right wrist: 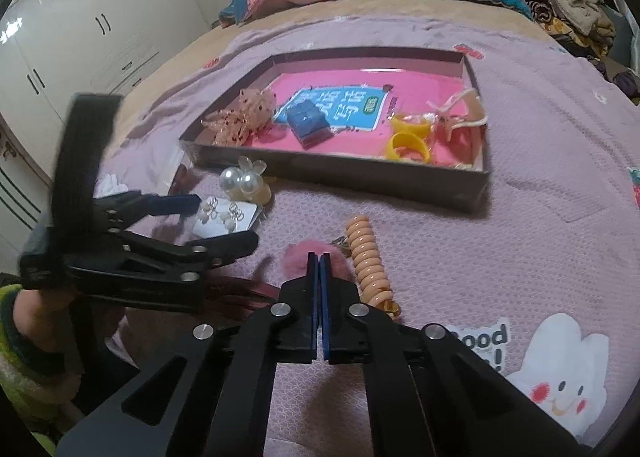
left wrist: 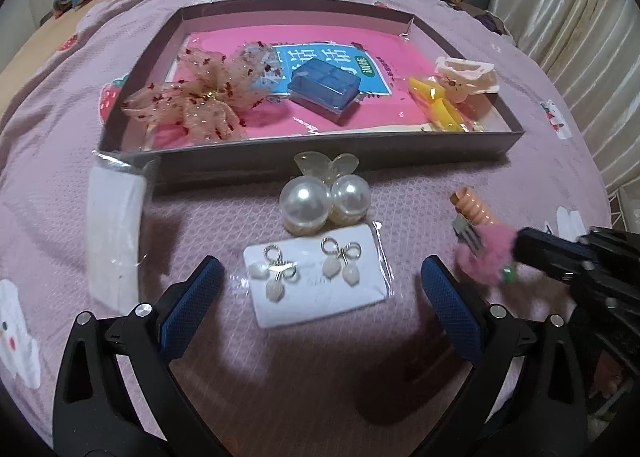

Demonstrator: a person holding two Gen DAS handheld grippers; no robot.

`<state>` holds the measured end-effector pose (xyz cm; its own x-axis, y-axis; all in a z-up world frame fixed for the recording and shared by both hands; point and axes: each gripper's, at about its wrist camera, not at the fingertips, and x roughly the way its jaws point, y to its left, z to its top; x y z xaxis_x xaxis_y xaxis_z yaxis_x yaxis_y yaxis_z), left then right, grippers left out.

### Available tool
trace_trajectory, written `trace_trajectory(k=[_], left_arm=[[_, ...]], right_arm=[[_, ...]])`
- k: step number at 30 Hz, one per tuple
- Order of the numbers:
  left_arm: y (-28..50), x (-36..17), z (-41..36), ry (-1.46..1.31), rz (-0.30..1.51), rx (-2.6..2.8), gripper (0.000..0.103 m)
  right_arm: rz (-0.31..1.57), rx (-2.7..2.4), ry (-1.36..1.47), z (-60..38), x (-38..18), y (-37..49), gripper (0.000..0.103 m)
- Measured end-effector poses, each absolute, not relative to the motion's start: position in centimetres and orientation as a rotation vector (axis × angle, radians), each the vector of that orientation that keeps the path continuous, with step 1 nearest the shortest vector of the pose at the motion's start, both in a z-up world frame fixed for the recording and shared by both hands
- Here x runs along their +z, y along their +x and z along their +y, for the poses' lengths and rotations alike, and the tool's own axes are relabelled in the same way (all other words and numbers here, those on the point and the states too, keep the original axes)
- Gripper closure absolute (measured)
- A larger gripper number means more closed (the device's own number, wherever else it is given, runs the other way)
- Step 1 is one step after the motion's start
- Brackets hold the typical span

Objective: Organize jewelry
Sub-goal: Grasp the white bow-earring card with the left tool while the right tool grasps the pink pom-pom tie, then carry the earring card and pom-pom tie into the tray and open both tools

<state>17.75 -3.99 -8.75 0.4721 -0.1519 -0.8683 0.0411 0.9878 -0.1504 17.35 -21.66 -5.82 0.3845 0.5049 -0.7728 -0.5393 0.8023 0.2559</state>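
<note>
Nearest, the right gripper (right wrist: 319, 257) is clenched on the pink pompom (right wrist: 298, 255) of the coil keychain (right wrist: 366, 257); the left gripper (left wrist: 320, 297) hangs released around the earring card (left wrist: 320, 281). Sorted into the far tray (left wrist: 320, 145): organza bow (left wrist: 196, 101), blue box (left wrist: 324, 89), yellow rings, cream claw clip. Card, pearl clip (left wrist: 320, 197), keychain and left packet remain outside, near the tray's front wall, with bare bedspread around them.
</note>
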Motion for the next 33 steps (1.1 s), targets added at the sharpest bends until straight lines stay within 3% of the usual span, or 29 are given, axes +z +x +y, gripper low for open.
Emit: trace_trajectory(k=[4, 8, 33], left_arm=[[17.9, -9.3, -4.6, -0.066, 1.078, -0.111, 0.031], [17.6, -8.8, -4.1, -0.103, 1.073, -0.135, 0.042], [16.2, 0.6, 1.8, -0.204, 0.858, -0.057, 0.043]], right_arm=[[0.957, 0.660, -0.026, -22.3, -5.1, 17.4, 0.103], [0.940, 0.658, -0.015, -22.7, -4.2, 17.5, 0.103], [0.786, 0.660, 0.001, -22.5, 2.9, 19.1, 0.103]])
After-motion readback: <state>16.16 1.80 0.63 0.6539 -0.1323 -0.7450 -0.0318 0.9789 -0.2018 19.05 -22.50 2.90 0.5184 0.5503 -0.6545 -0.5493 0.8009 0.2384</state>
